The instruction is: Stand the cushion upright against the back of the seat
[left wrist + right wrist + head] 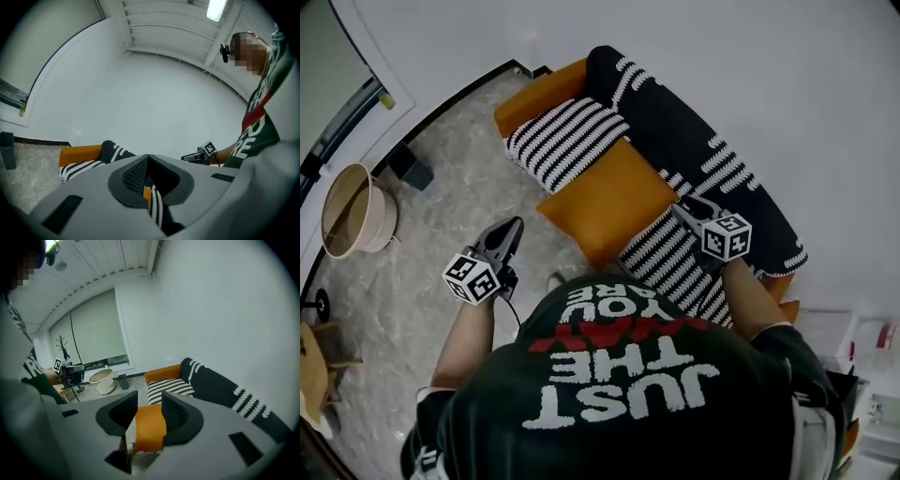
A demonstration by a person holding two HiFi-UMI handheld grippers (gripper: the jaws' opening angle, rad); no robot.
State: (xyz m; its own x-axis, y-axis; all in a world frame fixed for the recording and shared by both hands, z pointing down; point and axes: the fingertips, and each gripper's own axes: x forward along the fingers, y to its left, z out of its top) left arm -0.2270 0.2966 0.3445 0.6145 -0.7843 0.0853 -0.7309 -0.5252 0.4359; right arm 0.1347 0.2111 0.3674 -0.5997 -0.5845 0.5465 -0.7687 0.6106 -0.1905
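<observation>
An orange cushion (pixel 607 202) lies flat on the seat of the orange sofa (pixel 539 94), between two black-and-white striped cushions (pixel 565 141) (pixel 670 258). A black throw with white marks (pixel 703 155) covers the sofa back. My right gripper (pixel 682 208) hovers over the seat at the orange cushion's right edge, jaws apart. In the right gripper view the orange cushion (pixel 150 427) shows through the gap of that gripper (pixel 150 397), and the pads do not press on it. My left gripper (pixel 512 230) hangs over the floor in front of the sofa, jaws together and holding nothing.
A round beige basket (pixel 356 211) and a small dark box (pixel 412 169) stand on the marble floor at the left by the wall. A white shelf with small items (pixel 853 342) sits at the right. The wall runs close behind the sofa.
</observation>
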